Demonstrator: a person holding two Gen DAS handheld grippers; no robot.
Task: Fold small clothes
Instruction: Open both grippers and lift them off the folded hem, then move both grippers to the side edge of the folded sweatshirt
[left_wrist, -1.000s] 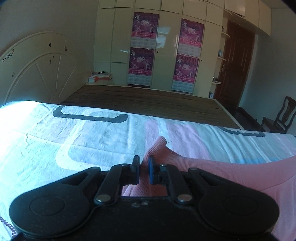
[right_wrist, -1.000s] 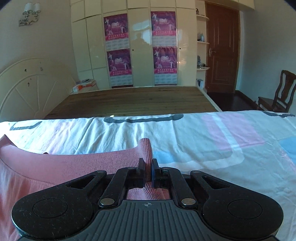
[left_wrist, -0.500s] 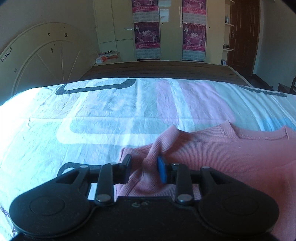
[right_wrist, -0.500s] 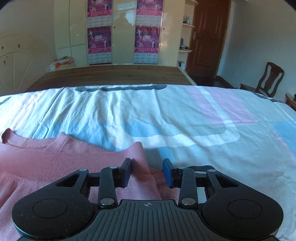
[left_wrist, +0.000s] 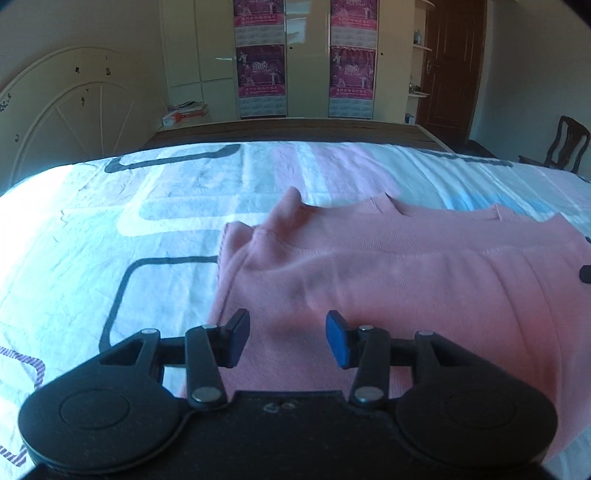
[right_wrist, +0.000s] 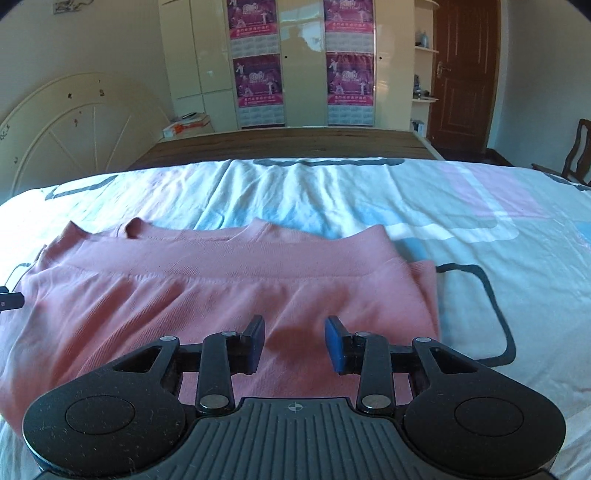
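Note:
A pink knit garment (left_wrist: 388, 273) lies folded over on the patterned bedsheet (left_wrist: 110, 229); a folded edge runs across it and its neckline points away. It also shows in the right wrist view (right_wrist: 221, 291). My left gripper (left_wrist: 288, 338) is open and empty, just above the garment's near left part. My right gripper (right_wrist: 294, 341) is open and empty over the garment's near right part. The left gripper's tip shows at the left edge of the right wrist view (right_wrist: 11, 300).
The bedsheet (right_wrist: 480, 240) covers the near part of a bed; bare wooden slats (right_wrist: 288, 144) lie beyond. A white headboard (left_wrist: 70, 110) leans at the left. Wardrobes with posters (right_wrist: 258, 74), a brown door (right_wrist: 465, 74) and a chair (left_wrist: 565, 147) stand behind.
Both grippers let go of the pink garment's edge, opened wide and drew back toward me. The garment now lies folded flat on the sheet.

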